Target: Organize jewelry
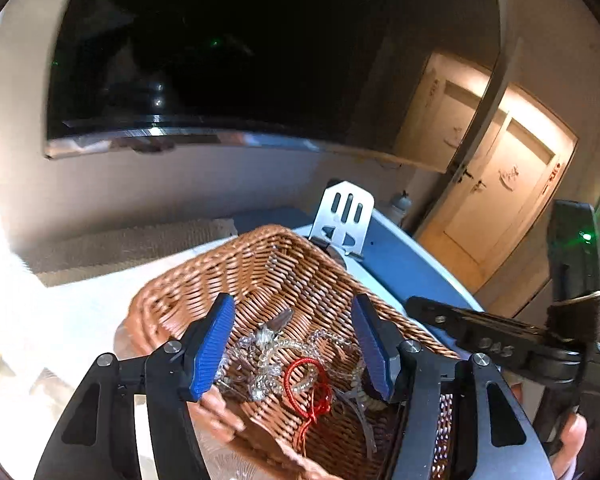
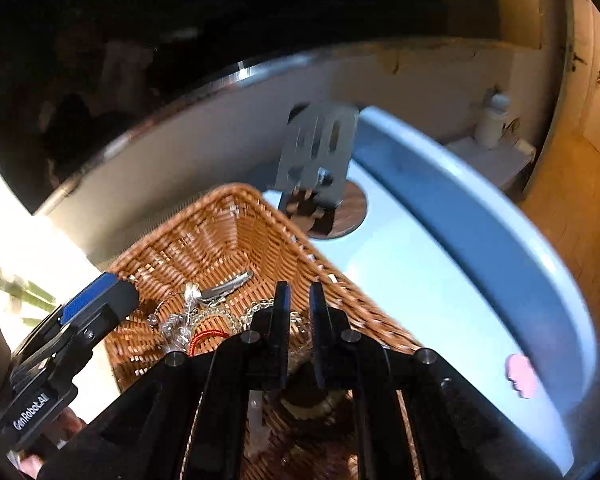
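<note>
The jewelry (image 1: pixel 284 356) lies in a tangled heap on the floor of the brown wicker basket (image 1: pixel 260 264), which sits beside the silver metal stand (image 1: pixel 346 216), and this fits both picking pieces out and just having dropped them in. The left gripper (image 1: pixel 294 346) hangs wide open over the heap, holding nothing. The right gripper (image 2: pixel 299 304), nearly closed with only a thin gap, holds nothing that shows. The red cord loop (image 1: pixel 310 390) stretches from the heap toward the near basket rim.

light: blown-out glare at left | top: dark | blur: slight motion | edges: fisheye-bent
</note>
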{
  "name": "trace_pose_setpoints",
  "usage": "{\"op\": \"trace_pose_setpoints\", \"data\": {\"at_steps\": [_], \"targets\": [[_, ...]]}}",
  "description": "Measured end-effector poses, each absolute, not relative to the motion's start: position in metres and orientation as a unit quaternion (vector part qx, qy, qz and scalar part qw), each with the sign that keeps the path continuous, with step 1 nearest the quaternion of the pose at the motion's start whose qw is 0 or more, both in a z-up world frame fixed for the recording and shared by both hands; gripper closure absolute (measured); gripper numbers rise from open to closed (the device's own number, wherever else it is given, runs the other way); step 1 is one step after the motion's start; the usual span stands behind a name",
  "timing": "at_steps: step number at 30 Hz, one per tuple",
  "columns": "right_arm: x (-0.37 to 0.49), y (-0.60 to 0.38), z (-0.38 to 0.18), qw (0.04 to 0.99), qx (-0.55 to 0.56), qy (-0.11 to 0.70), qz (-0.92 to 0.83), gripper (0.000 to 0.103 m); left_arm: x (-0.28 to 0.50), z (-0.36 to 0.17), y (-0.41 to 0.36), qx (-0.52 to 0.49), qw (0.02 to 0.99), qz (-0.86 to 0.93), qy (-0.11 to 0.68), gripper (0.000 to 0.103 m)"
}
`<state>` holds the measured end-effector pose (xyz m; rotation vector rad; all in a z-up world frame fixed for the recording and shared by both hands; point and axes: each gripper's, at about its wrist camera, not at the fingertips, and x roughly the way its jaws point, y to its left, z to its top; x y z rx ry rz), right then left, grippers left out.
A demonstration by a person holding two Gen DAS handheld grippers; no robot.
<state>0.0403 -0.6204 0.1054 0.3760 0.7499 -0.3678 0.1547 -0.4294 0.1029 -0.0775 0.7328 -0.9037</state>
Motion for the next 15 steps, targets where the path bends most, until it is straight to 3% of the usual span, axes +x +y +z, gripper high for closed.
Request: {"op": "trace_pose_setpoints", "data": {"at_steps": [3, 7, 10, 12, 14, 15], "targets": [[0.013, -0.608, 0.122, 0.913, 0.168, 0.333, -0.168, 0.090, 0.144, 0.113, -0.420, -0.031, 0.831, -0.431, 0.349, 0.041], [-0.026, -0.581, 0.148, 0.933, 0.145, 0.292, -0.152, 0.068, 0.111, 0.132, -0.396, -0.017, 0.844, -0.421, 0.333, 0.041], [-0.057, -0.554, 0.165, 0.948, 0.092, 0.249, -0.176, 0.067, 0.067, 0.154, -0.364, -0.007, 0.864, -0.395, 0.312, 0.041], [-0.078, -0.533, 0.173, 0.952, 0.052, 0.222, -0.202, 0.060, 0.034, 0.166, -0.340, -0.005, 0.876, -0.384, 0.294, 0.038], [-0.097, -0.519, 0.174, 0.955, 0.051, 0.211, -0.203, 0.033, 0.003, 0.175, -0.321, 0.009, 0.893, -0.361, 0.269, 0.025], [-0.106, -0.512, 0.171, 0.956, 0.066, 0.209, -0.194, 0.030, -0.013, 0.178, -0.310, 0.011, 0.903, -0.349, 0.252, 0.025]]}}
